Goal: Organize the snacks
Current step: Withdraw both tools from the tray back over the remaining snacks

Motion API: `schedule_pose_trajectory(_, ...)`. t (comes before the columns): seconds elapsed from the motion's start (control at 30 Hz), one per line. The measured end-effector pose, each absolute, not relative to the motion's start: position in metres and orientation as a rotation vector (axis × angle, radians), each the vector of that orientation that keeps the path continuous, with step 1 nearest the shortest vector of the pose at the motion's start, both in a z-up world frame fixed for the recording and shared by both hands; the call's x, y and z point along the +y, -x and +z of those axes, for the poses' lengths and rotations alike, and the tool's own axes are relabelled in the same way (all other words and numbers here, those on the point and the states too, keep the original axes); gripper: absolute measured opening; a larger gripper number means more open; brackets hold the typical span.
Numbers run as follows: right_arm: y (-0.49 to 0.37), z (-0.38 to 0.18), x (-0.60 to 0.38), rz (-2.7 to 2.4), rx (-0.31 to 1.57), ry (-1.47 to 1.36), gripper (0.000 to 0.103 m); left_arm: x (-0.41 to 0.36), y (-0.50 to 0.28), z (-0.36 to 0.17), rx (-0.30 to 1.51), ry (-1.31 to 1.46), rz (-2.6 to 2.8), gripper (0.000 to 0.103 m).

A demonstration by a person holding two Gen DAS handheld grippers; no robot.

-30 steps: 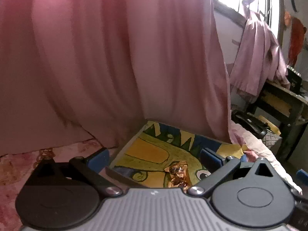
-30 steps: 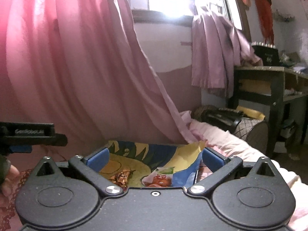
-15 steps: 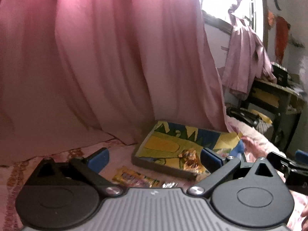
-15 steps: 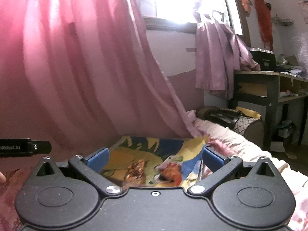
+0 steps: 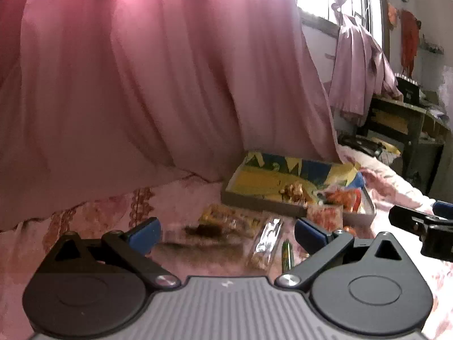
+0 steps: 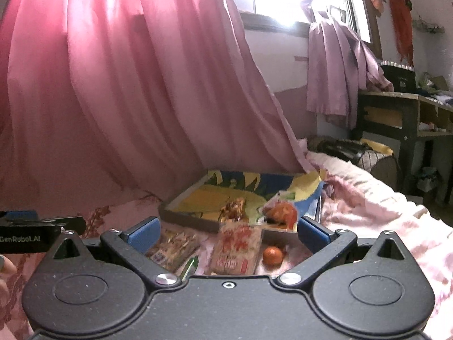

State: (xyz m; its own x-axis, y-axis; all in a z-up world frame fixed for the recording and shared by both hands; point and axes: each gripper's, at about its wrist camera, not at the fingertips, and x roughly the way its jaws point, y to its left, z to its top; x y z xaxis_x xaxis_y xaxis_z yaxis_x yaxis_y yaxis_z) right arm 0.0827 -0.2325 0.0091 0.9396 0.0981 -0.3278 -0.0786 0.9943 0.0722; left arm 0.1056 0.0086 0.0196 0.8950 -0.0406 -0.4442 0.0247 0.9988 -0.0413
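**Both grippers wide apart above snacks scattered by a printed tray**

Left wrist view: the left gripper point(image 5: 226, 231) stands with its blue-padded fingers point(image 5: 143, 233) spread wide and nothing between them. Beyond it, on a pink floral bedspread point(image 5: 93, 221), lies a shallow tray point(image 5: 263, 202) lined in yellow, blue and green. Inside the tray sit a golden-brown wrapped snack point(image 5: 293, 192) and, to its right, an orange-red packet point(image 5: 341, 198). Loose snacks lie on the bedspread just in front of the tray: a yellow-orange packet point(image 5: 223, 218), a clear silvery wrapper point(image 5: 266, 239), a thin green stick point(image 5: 286, 250) and a pale packet with red print point(image 5: 325, 216), which leans against the tray's near wall. The right gripper's black body point(image 5: 419, 222) shows at the right edge. A pink curtain point(image 5: 141, 85) hangs behind everything.

Right wrist view: the right gripper point(image 6: 228, 231) is likewise wide apart and holds nothing. Between its fingers the same pale packet point(image 6: 239, 246) rests against the tray point(image 6: 184, 219), with a small orange round sweet point(image 6: 272, 254) just to its right and the yellowish packet point(image 6: 175, 248) and the green stick point(image 6: 191, 265) to its left. In the tray, the brown wrapped snack point(image 6: 233, 209) lies beside the orange-red packet point(image 6: 280, 212). The left gripper's body point(image 6: 34, 233) reaches in from the left edge. A dark wooden desk point(image 6: 405, 113) stands far right.
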Motion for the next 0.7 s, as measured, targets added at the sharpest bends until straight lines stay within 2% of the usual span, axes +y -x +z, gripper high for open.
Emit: schedule_pose_trajectory(0.7, -0.081, -0.026, -0.203, 0.049, 0.527, -0.007, 0.102, 0.031, -0.117, -0.013, 0.786, 0.079, 0.040, 0.103)
